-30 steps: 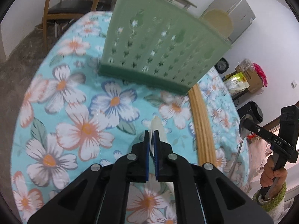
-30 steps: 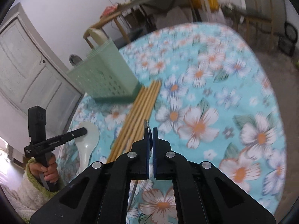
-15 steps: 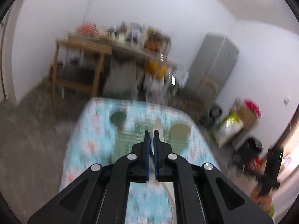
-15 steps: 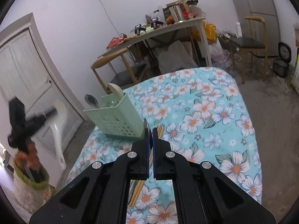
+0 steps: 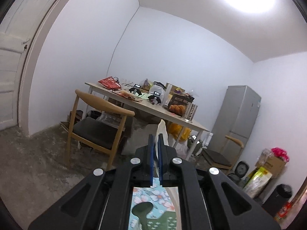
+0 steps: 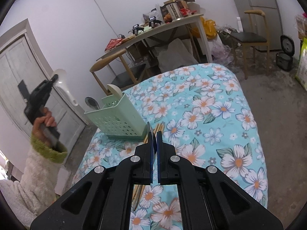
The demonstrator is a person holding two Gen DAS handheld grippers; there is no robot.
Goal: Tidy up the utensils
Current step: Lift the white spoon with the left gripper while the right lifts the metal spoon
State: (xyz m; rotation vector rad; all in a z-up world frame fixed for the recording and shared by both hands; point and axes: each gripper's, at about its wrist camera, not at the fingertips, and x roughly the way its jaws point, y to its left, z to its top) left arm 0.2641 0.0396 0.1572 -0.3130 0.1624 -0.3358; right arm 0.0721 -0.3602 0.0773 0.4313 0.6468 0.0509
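Observation:
My left gripper (image 5: 155, 140) is shut on a white plastic spoon (image 5: 161, 129) and is raised high and level, facing the room. In the right wrist view that spoon (image 6: 64, 88) hangs handle-down from the left gripper (image 6: 54, 77), above and left of the green utensil basket (image 6: 117, 117). The basket stands on the flowered tablecloth (image 6: 207, 115) and holds a metal spoon (image 6: 92, 102) and a beige spoon (image 6: 114, 90). My right gripper (image 6: 154, 136) is shut on a thin metal utensil (image 6: 150, 134), above the wooden chopsticks (image 6: 159, 127) lying beside the basket.
A cluttered side table (image 6: 153, 30) and wooden chairs (image 6: 251, 36) stand beyond the bed-like table. A grey fridge (image 5: 238, 115), boxes and bags (image 5: 268, 164) line the right wall. A white door (image 6: 23, 76) is on the left.
My left gripper lifted the white spoon off the tablecloth and swung it high up left of the basket. My right gripper rose and pulled back with the metal utensil.

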